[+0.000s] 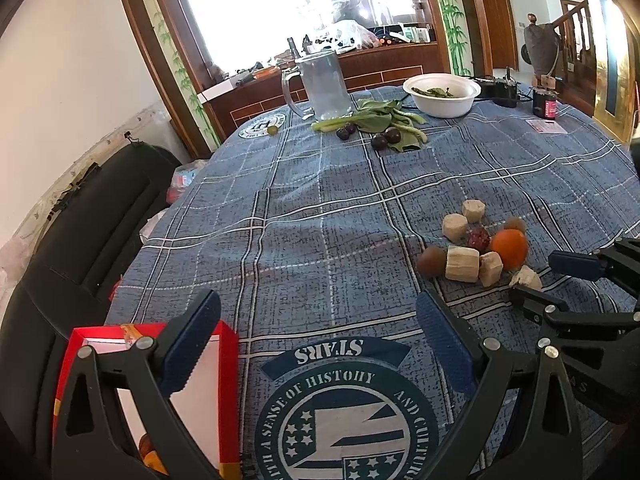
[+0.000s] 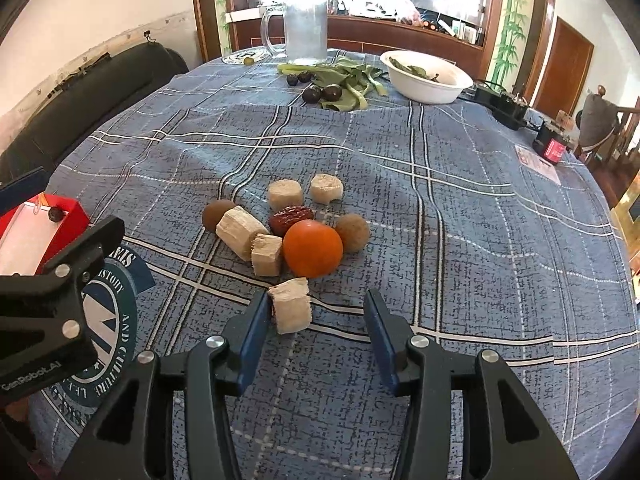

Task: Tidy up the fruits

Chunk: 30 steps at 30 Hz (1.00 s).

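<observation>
My right gripper [image 2: 316, 320] stands spread around the pale chunk [image 2: 291, 310] at lower centre; I should centre it before pinching. My left gripper [image 1: 316, 344] gapes empty beside the red box [image 1: 80, 344].

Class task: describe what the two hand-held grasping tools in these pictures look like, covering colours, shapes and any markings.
Both the left tool and right tool have black angular linkage arms with triangular cut-outs, round silver rivets, and flat blue ribbed finger pads. White lettering marks the left tool's black body in the right wrist view.
</observation>
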{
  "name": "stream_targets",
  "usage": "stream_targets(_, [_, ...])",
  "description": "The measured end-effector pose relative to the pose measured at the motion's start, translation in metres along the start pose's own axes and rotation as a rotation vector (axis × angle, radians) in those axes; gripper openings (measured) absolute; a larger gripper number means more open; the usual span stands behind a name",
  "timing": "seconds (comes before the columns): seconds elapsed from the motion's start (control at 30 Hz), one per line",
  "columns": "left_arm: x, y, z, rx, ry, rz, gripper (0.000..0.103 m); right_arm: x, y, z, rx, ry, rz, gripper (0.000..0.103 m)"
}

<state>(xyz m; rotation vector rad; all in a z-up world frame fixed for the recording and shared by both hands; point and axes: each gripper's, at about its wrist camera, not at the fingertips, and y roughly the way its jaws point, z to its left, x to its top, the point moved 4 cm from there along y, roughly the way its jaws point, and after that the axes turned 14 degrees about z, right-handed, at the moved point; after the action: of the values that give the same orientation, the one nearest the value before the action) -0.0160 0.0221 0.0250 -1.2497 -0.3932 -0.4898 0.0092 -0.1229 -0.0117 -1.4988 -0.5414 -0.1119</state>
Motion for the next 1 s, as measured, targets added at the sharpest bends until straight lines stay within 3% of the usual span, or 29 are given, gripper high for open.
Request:
stream_targets(0.4, [0.005, 0.001, -0.001, -0.012, -0.012, 0.016, 0.098, 0.000, -0.040, -0.015, -0.104, 0.051, -0.147, 0.062])
stream_targets(1.0, [0.012, -0.081, -0.046, -0.055, 0.082, -0.145, 0.098, -0.023, -0.112, -0.086, -0.183, 0.240, -0.264, 0.069])
